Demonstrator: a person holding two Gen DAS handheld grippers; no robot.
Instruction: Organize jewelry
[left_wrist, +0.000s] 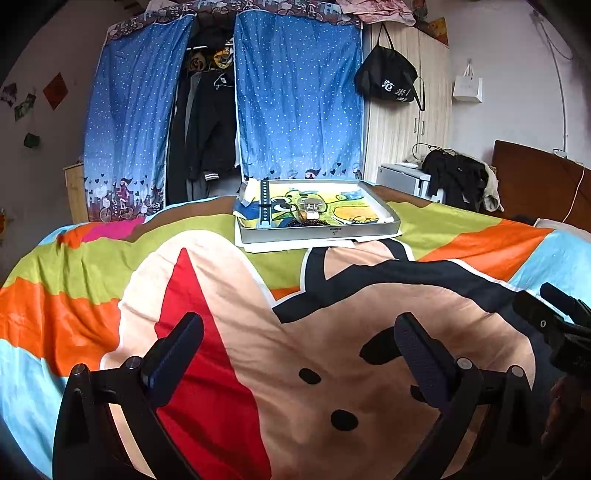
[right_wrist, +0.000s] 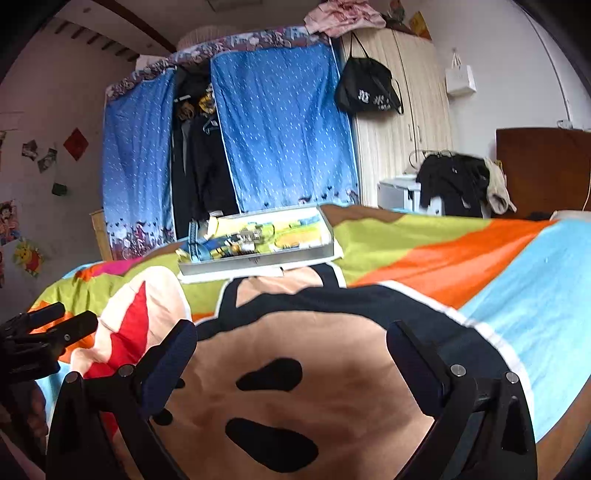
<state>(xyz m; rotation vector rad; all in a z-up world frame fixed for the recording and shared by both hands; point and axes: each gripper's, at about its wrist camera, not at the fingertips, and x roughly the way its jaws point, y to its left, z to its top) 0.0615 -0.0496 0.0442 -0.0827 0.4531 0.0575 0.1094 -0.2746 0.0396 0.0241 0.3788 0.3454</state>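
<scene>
A shallow grey tray (left_wrist: 321, 233) with a cartoon-printed liner sits on the bed's far side; it also shows in the right wrist view (right_wrist: 258, 258). It holds a blue watch strap (left_wrist: 264, 205), a clear hair claw (left_wrist: 309, 206), dark beads (left_wrist: 308, 222) and a thin chain (left_wrist: 360, 220). My left gripper (left_wrist: 299, 332) is open and empty, low over the bedspread, well short of the tray. My right gripper (right_wrist: 291, 341) is open and empty too, beside the left one, whose body shows at the right wrist view's left edge (right_wrist: 44, 332).
A colourful cartoon bedspread (left_wrist: 332, 369) covers the bed. Behind it stand a blue curtained wardrobe (left_wrist: 295, 103), a wooden wardrobe with a black bag (left_wrist: 389, 79), a chair piled with dark clothes (left_wrist: 458, 177) and a brown headboard (left_wrist: 539, 177).
</scene>
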